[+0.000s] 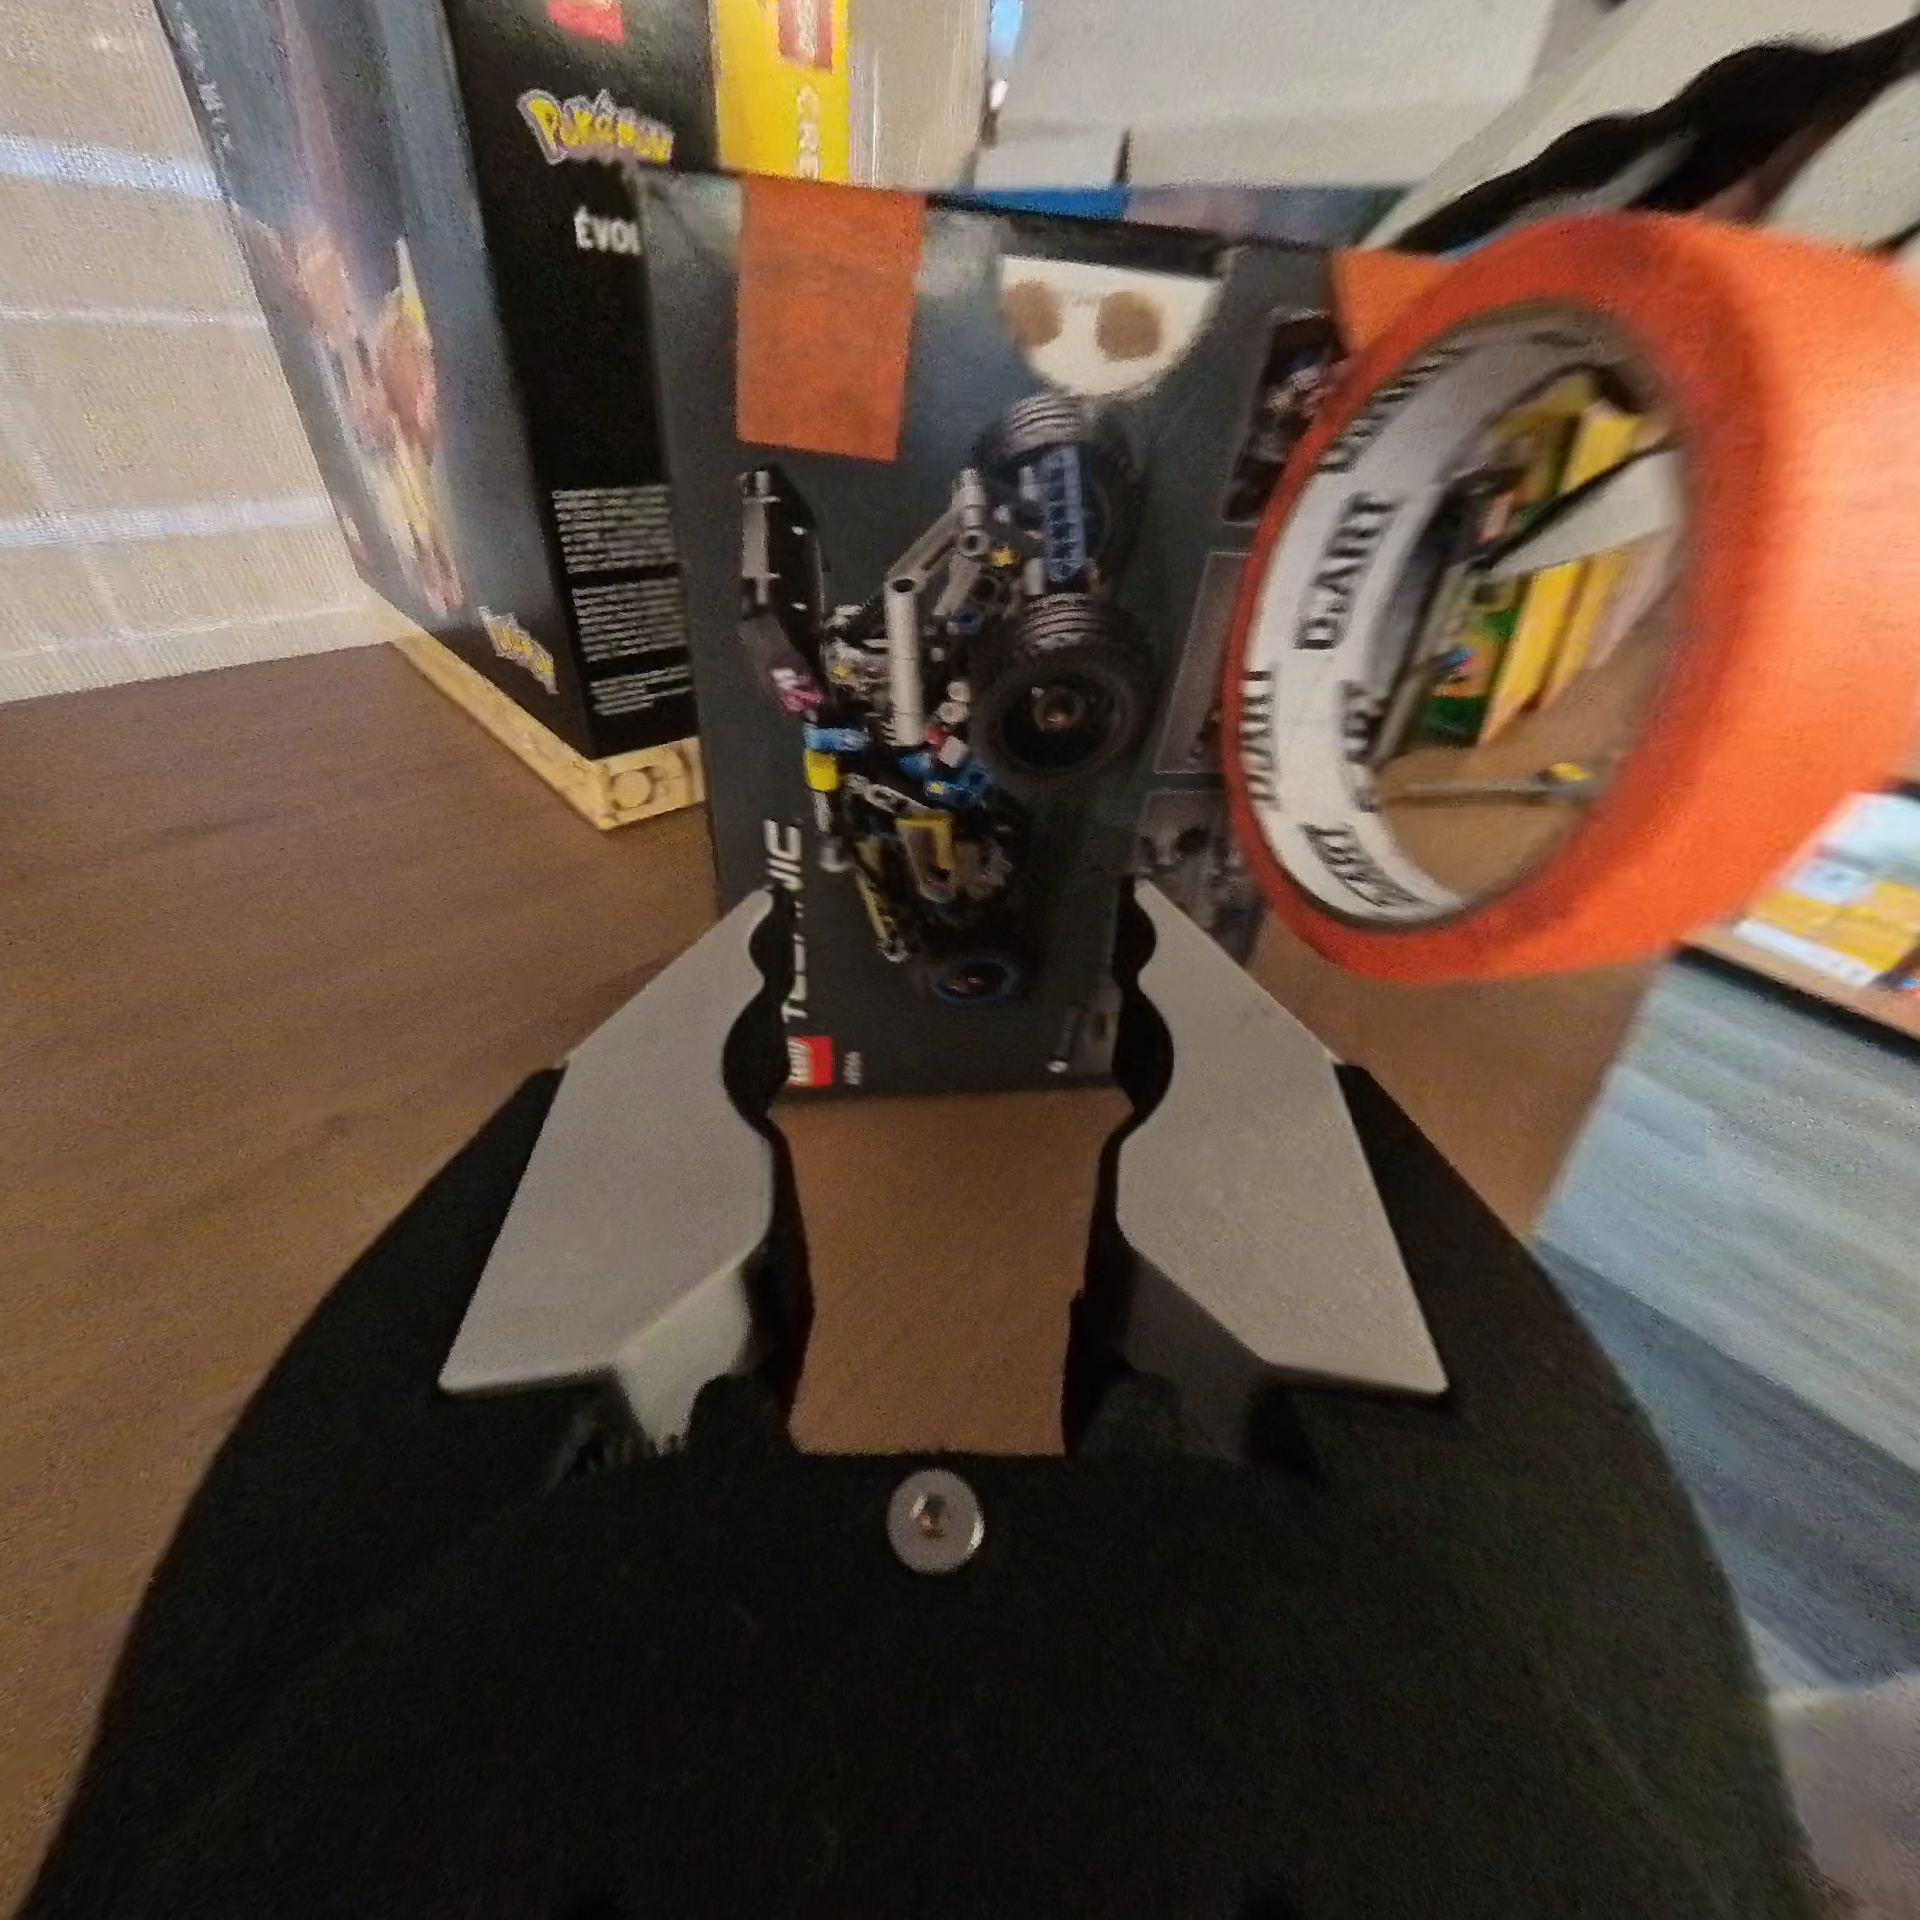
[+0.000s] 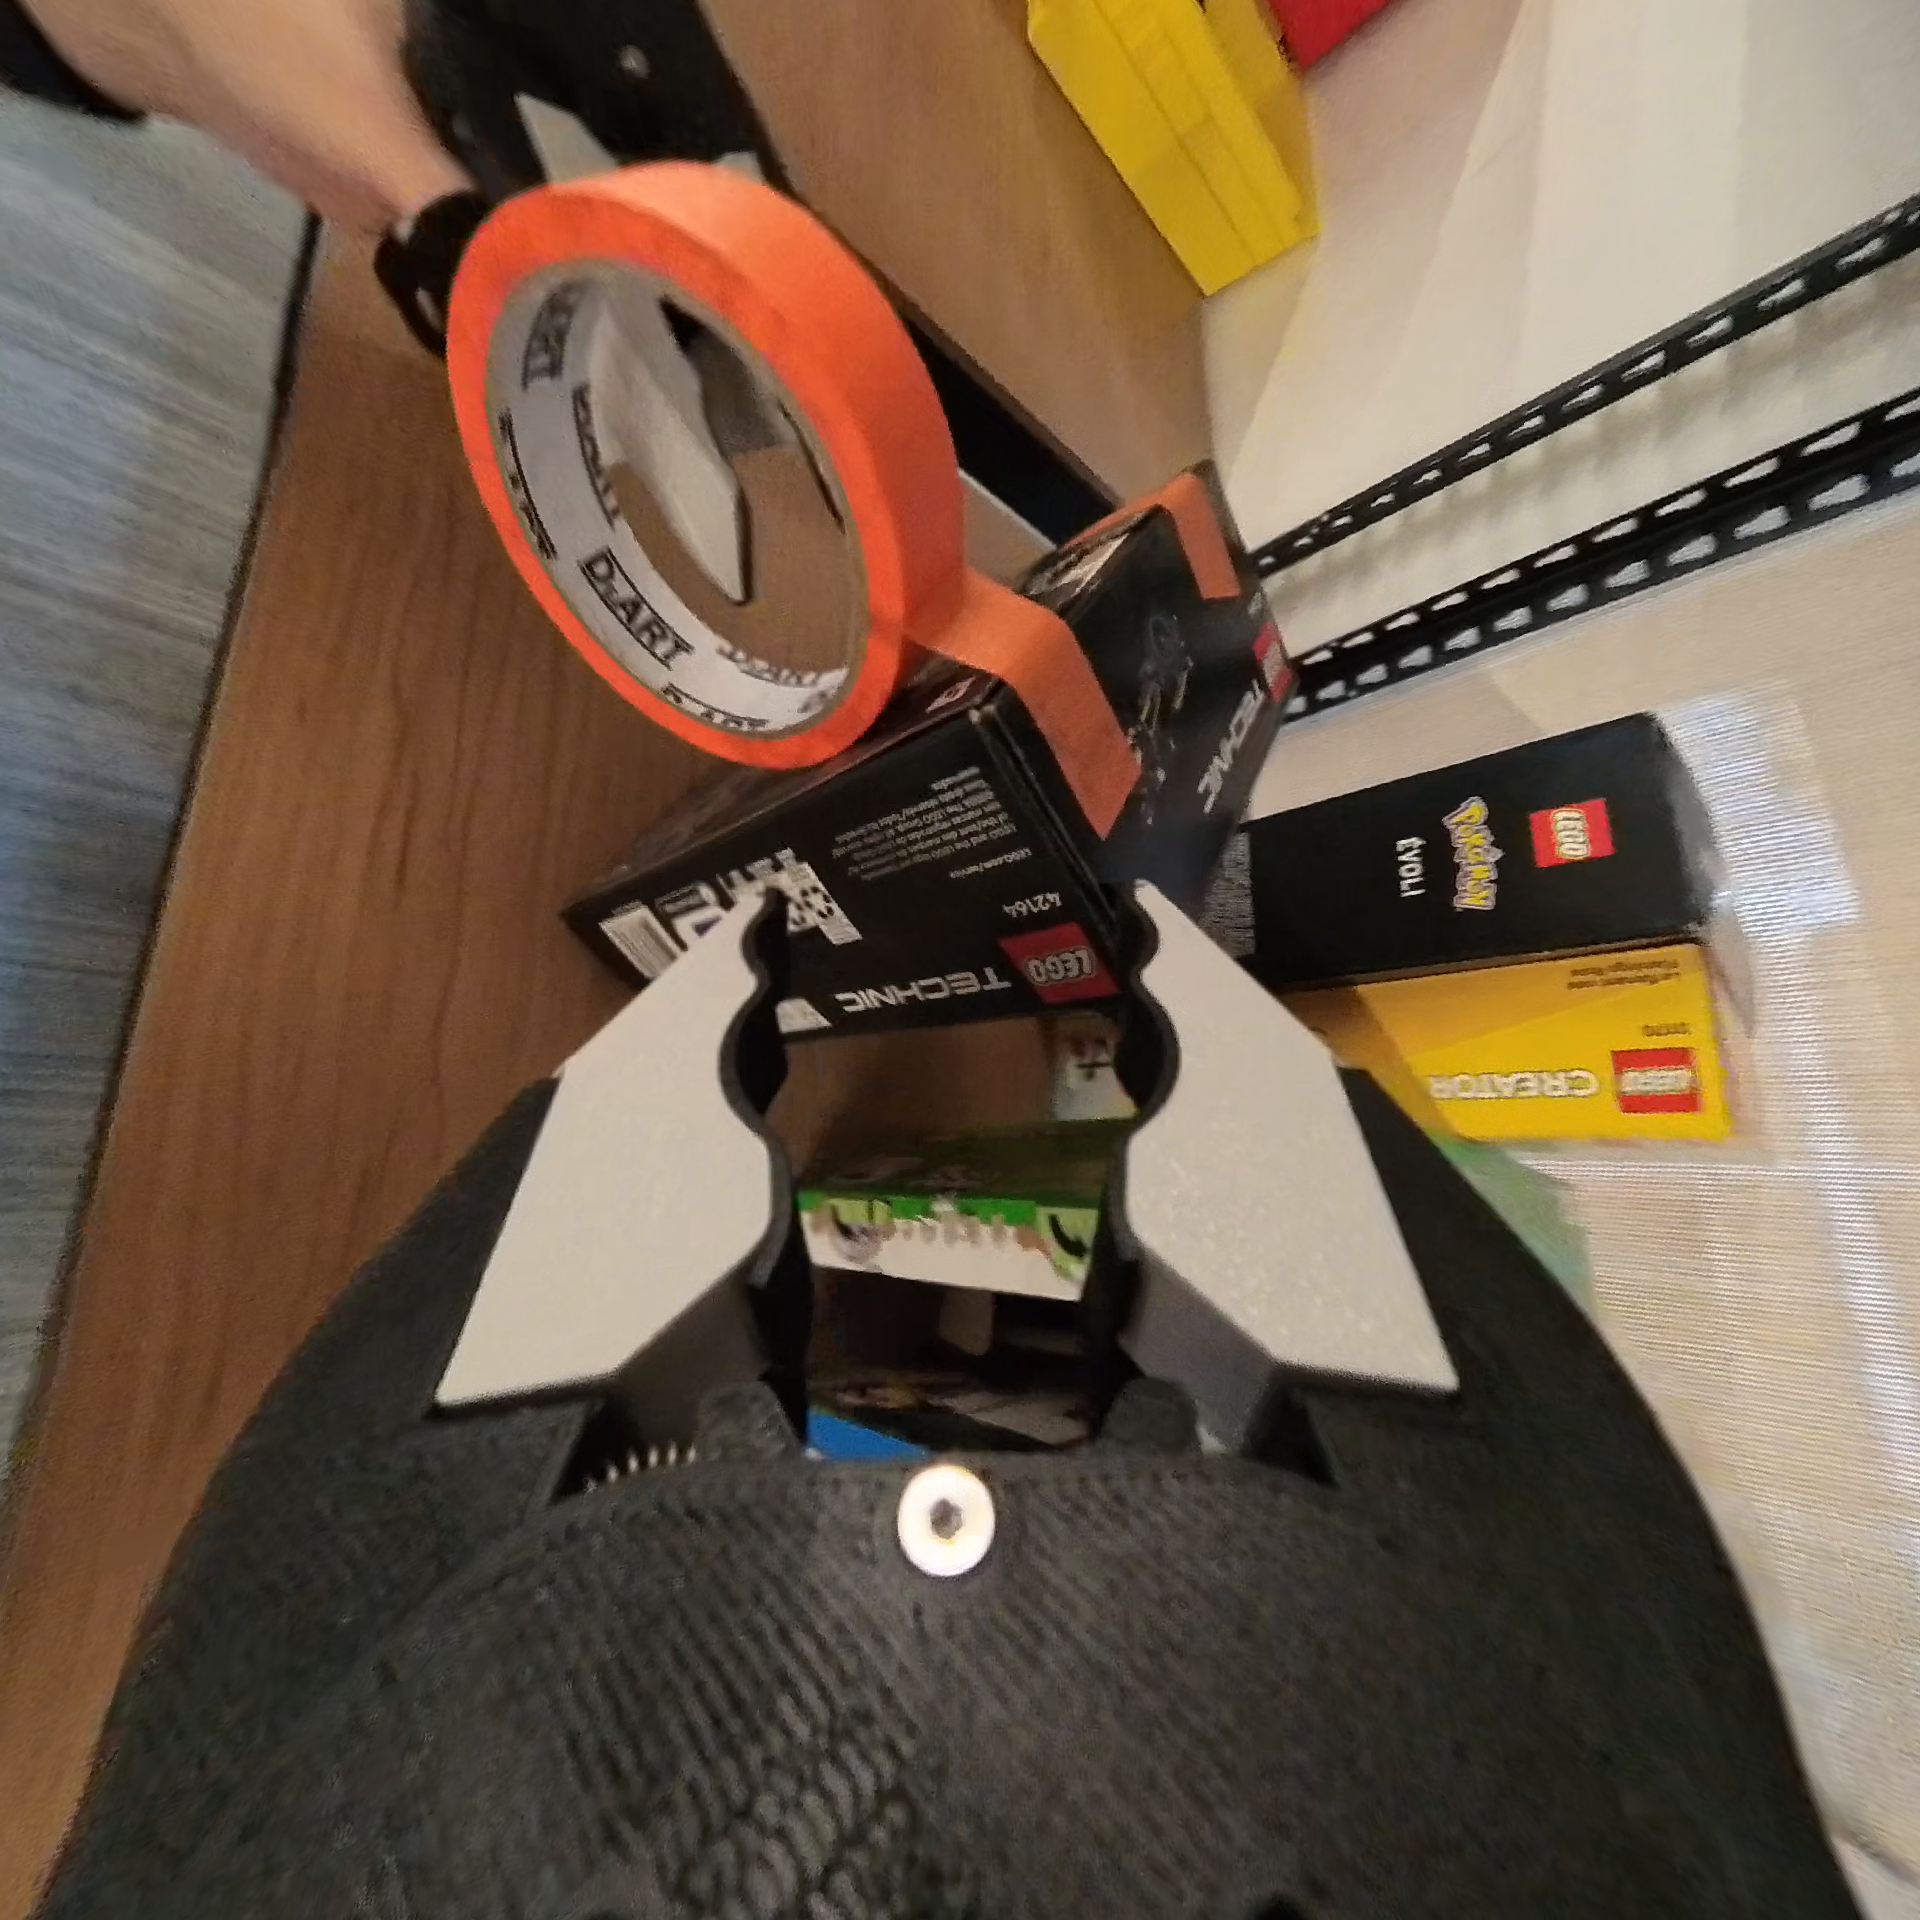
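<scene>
The left gripper point(image 1: 951, 899) has its fingers released, with bare surface point(image 1: 260, 987) between them. Just ahead of the tips stands an upright dark box point(image 1: 935, 582), an orange strip point(image 1: 826, 322) folded over its top edge. Right of the fingers an orange tape roll point(image 1: 1766, 520) sits in the air (neither pair of fingers holds it). Open surface lies left; its edge drops off close on the right. The right gripper point(image 2: 956, 899) is released too, with the box's corner just past its tips and a yellow box point(image 2: 1538, 1049) to their right.

Orange tape roll point(image 1: 1579, 582) blurred, hiding the dark box's point(image 1: 935, 623) right side.
</scene>
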Demonstrator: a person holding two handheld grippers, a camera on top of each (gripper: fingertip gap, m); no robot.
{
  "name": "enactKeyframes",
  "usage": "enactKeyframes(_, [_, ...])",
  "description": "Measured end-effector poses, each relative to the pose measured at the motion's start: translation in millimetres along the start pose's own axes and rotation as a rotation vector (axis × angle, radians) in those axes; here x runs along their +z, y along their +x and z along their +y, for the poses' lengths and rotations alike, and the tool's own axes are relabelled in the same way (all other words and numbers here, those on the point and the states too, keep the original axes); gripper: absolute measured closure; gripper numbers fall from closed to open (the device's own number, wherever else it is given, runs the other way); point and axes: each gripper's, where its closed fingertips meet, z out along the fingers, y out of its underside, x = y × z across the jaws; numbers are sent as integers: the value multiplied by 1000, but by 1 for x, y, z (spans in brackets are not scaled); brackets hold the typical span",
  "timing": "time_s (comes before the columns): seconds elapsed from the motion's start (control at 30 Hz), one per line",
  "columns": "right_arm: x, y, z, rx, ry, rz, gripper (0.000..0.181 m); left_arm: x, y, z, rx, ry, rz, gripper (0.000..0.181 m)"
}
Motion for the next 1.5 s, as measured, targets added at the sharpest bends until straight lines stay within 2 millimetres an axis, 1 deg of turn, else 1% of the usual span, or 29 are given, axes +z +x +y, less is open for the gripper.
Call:
enactKeyframes(0.03, [-1,-1,-3,51,26,-16,118,-8,7,0,-10,22,22,123])
enactKeyframes(0.1, [-9,0,-20,201,147,-53,118,-21,24,2,12,47,45,122])
enactKeyframes(0.17, [-19,22,-38,440,274,-8,118,-29,42,2,92,55,58,120])
enactKeyframes(0.23, [-23,42,-49,689,380,30,123,-29,58,5,190,29,61,116])
enactKeyframes(0.27, [-20,47,-48,776,394,55,124,-27,67,4,224,22,70,114])
enactKeyframes(0.3, [-15,47,-49,811,401,68,124,-25,77,-1,250,44,76,117])
enactKeyframes(0.33, [-8,43,-47,808,386,78,124,-22,85,-8,272,81,76,120])
enactKeyframes(0.37, [1,40,-41,806,342,107,124,-20,89,-13,288,113,63,124])
enactKeyframes(0.4, [8,36,-37,798,316,120,124,-17,92,-16,302,139,44,126])
enactKeyframes(0.47, [16,33,-32,803,298,142,125,-11,93,-20,326,181,5,132])
enactKeyframes(0.53, [17,34,-32,792,313,160,127,-8,93,-25,330,231,-19,137])
enactKeyframes(0.6, [20,35,-26,757,281,190,134,-7,89,-28,322,264,-40,140])
enactKeyframes(0.67, [20,34,-27,772,304,182,139,-6,86,-30,325,285,-53,150])
enactKeyframes(0.73, [20,31,-29,791,320,164,146,-5,84,-30,330,289,-53,152])
enactKeyframes(0.8, [20,31,-28,785,330,177,146,-4,81,-27,311,253,-47,153])
enactKeyframes(1.0, [21,30,-28,795,348,173,146,-6,75,-13,288,52,-66,154])
enactKeyframes(1.2, [21,30,-28,806,356,167,146,-9,74,-5,285,-78,-104,154])
enactKeyframes(1.37, [21,31,-28,828,373,153,146,-11,74,-4,297,-100,-118,154])
enactKeyframes(1.5, [21,31,-29,828,380,155,146,-10,70,-4,367,-72,-175,150])
